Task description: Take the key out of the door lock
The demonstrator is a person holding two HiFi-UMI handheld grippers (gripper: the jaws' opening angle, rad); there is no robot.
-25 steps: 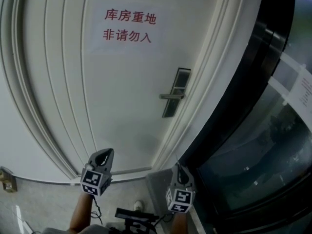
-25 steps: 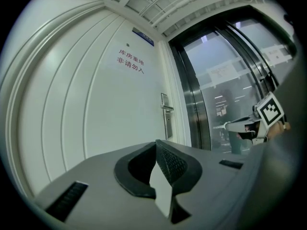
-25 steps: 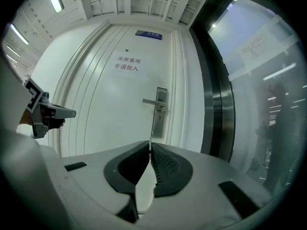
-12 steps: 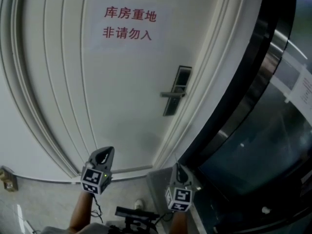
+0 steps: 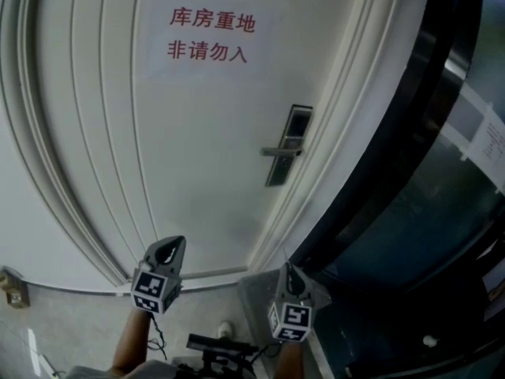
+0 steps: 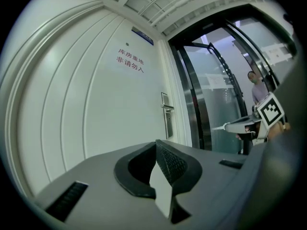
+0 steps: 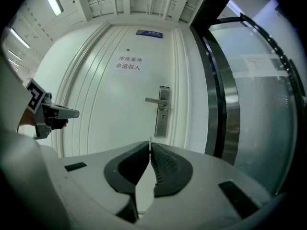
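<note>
Missing from head view: blue plate (image 7: 149, 33) on door (image 7: 115, 104)

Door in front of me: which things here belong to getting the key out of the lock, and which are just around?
For the job:
door
lock plate
handle
left tool and right tool, both shut and empty
The key is too small to make out.

Just around:
red-lettered notice
glass wall
paper sheet on the glass
</note>
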